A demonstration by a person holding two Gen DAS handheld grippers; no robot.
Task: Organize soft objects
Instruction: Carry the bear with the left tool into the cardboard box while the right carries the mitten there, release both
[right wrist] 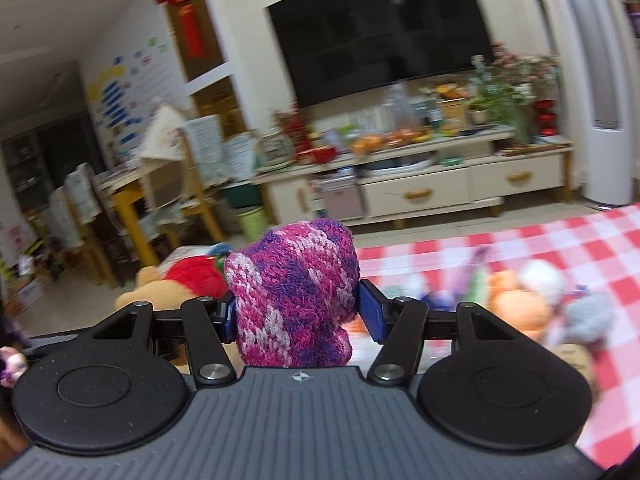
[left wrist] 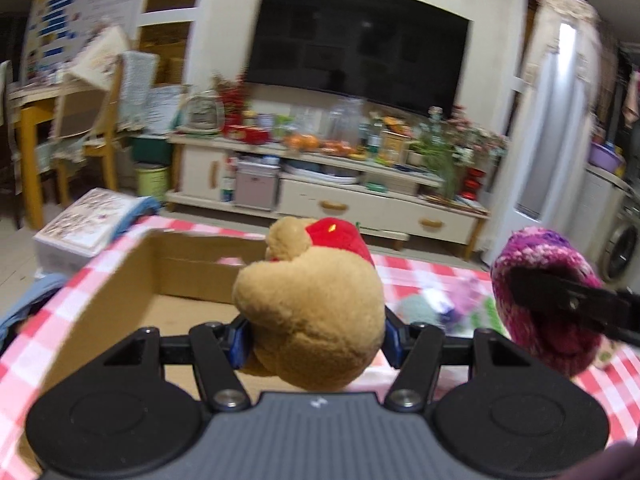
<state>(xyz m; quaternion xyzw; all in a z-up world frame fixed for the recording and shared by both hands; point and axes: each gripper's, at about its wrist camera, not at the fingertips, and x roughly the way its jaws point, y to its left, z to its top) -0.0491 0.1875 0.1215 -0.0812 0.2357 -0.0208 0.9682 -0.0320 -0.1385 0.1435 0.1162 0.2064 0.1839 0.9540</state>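
My left gripper (left wrist: 314, 338) is shut on a tan plush bear (left wrist: 316, 312) with a red top, held above the open cardboard box (left wrist: 120, 280) on the red-and-white checked cloth (left wrist: 424, 268). My right gripper (right wrist: 298, 314) is shut on a pink-and-purple knitted piece (right wrist: 296, 292). In the left wrist view that knitted piece (left wrist: 540, 300) hangs to the right of the bear, gripped by the right gripper's dark finger (left wrist: 560, 296). In the right wrist view the bear (right wrist: 180, 280) shows at the left behind the knitted piece.
Several small soft toys lie blurred on the cloth, among them an orange one (right wrist: 516, 304), a white one (right wrist: 542, 276) and a grey one (right wrist: 588, 316). Beyond the table stand a TV cabinet (left wrist: 360, 200), a yellow table (left wrist: 44, 112) and a printed box (left wrist: 80, 224).
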